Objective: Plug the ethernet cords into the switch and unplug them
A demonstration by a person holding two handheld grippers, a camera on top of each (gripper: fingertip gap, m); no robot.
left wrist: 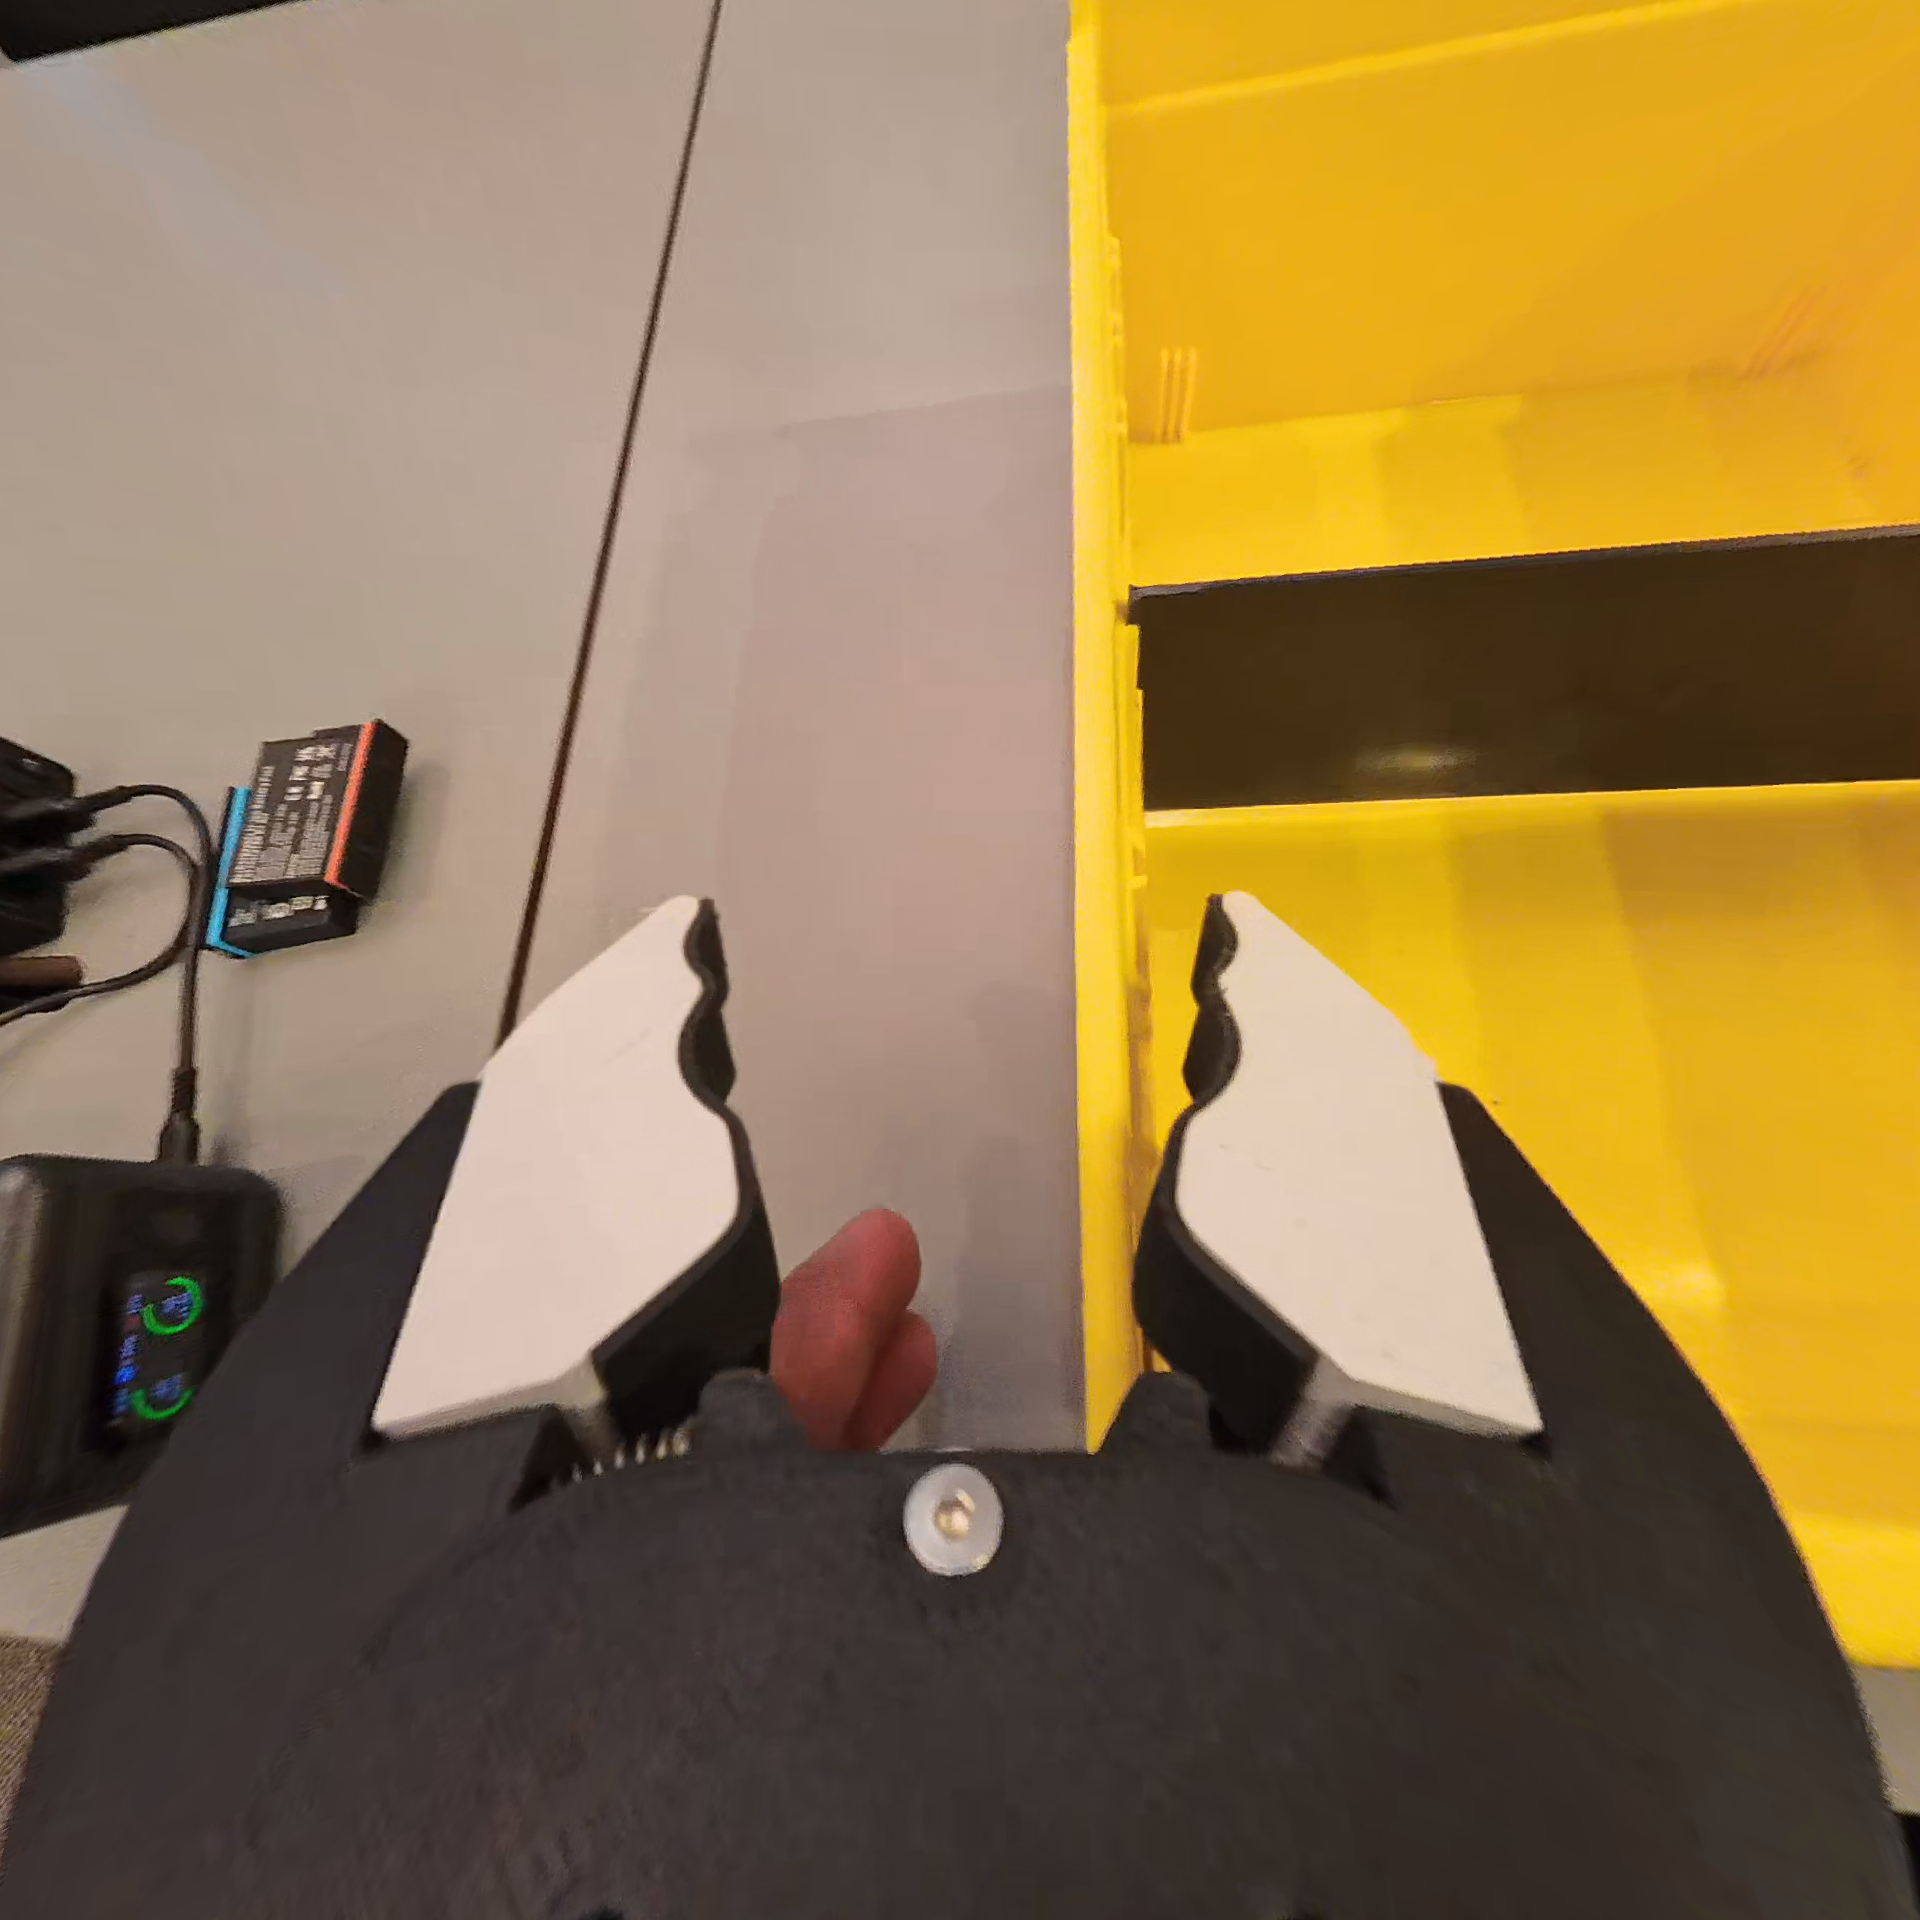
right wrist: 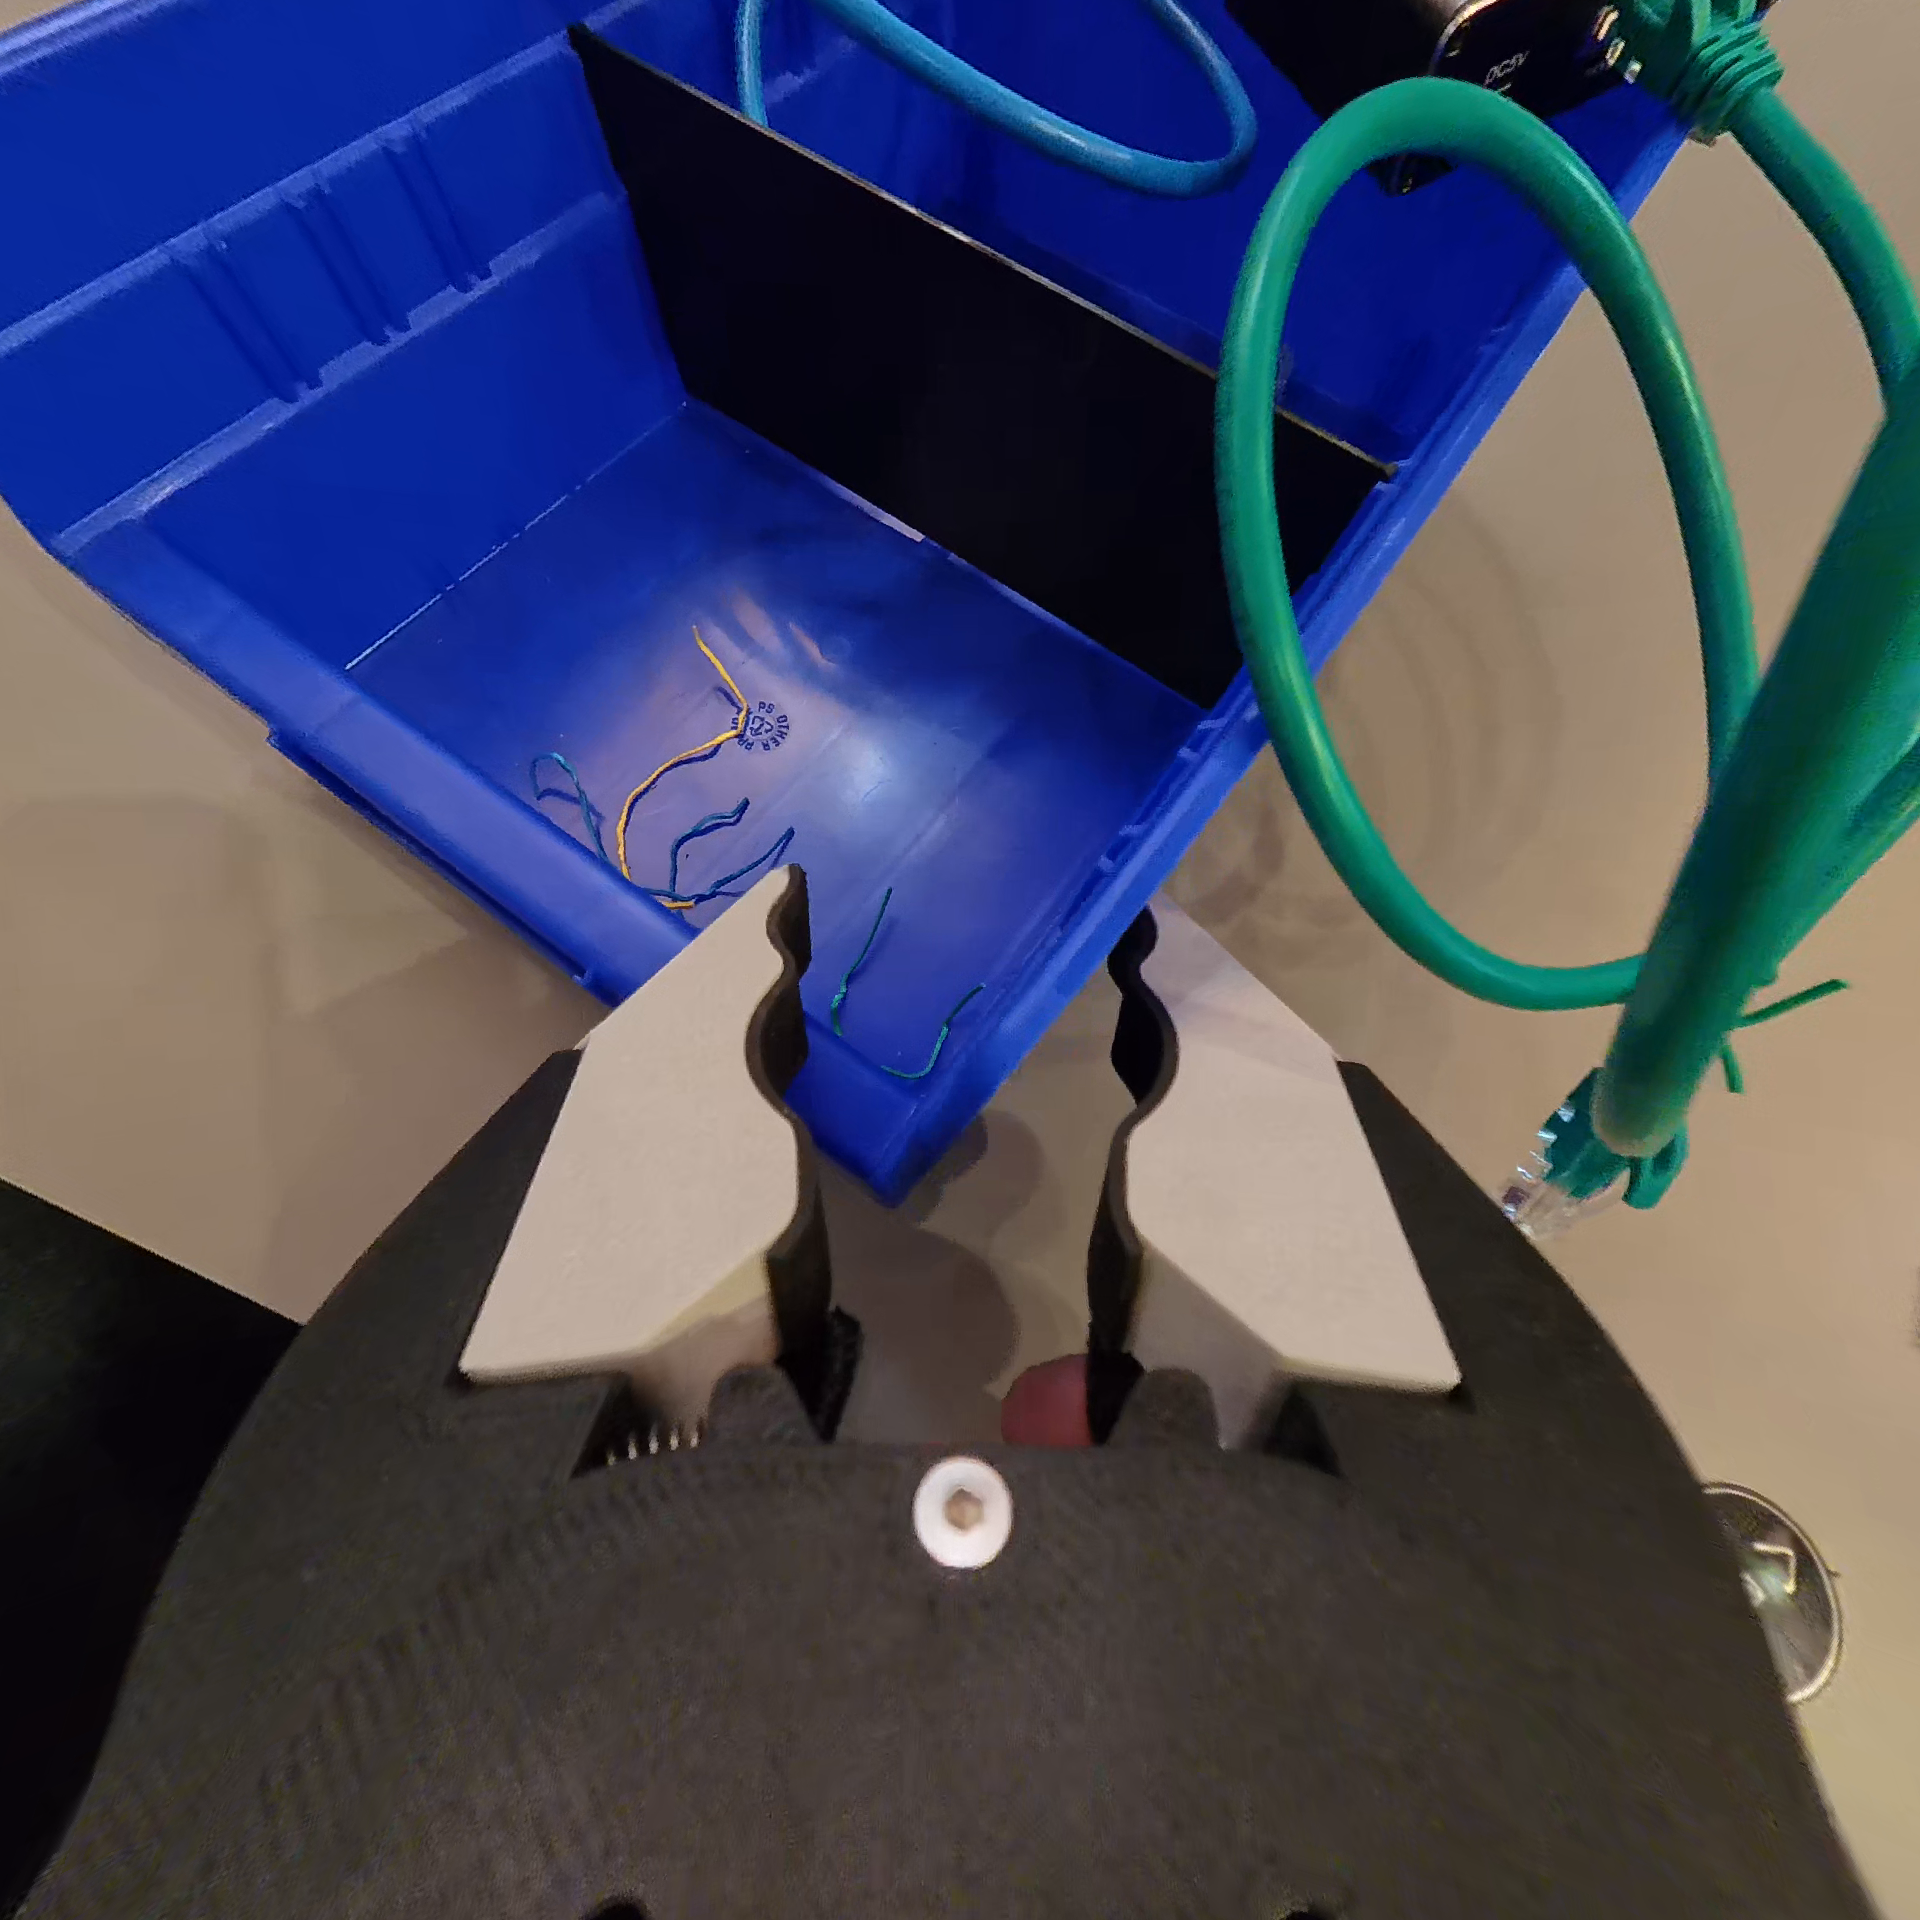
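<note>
In the left wrist view, the far left of the pale grey table top (left wrist: 343,436) carries a dark power unit with a small lit screen (left wrist: 125,1320), and thin black cables (left wrist: 177,914) run from it toward the edge of the picture. Just beside them lie two small black battery packs, one with a blue end and one with an orange end (left wrist: 307,836), stacked on each other. A thin dark seam (left wrist: 623,478) crosses the table from the top down to the left gripper (left wrist: 961,925). The white fingers of this gripper stand wide apart and hold nothing; a person's fingertips (left wrist: 857,1330) show between the finger bases. To the right stands a yellow plastic bin (left wrist: 1558,312) with a black divider plate (left wrist: 1507,686) across it; the right finger hangs over its inside.

In the right wrist view, the same light table (right wrist: 208,935) carries a blue plastic bin (right wrist: 312,364), also with a black divider (right wrist: 935,332). Short bits of thin coloured wire (right wrist: 665,800) lie on its floor. The right gripper (right wrist: 961,925) is released too, with its fingers apart over the near corner of the bin and empty. Behind the divider a light blue ethernet cord (right wrist: 1039,114) makes a loop. Further right, a green ethernet cord (right wrist: 1278,571) hangs in a loop in front of the bin, and its clear plug (right wrist: 1538,1195) is free near the table. The black switch (right wrist: 1507,62) is at the top right edge, only partly in view.
</note>
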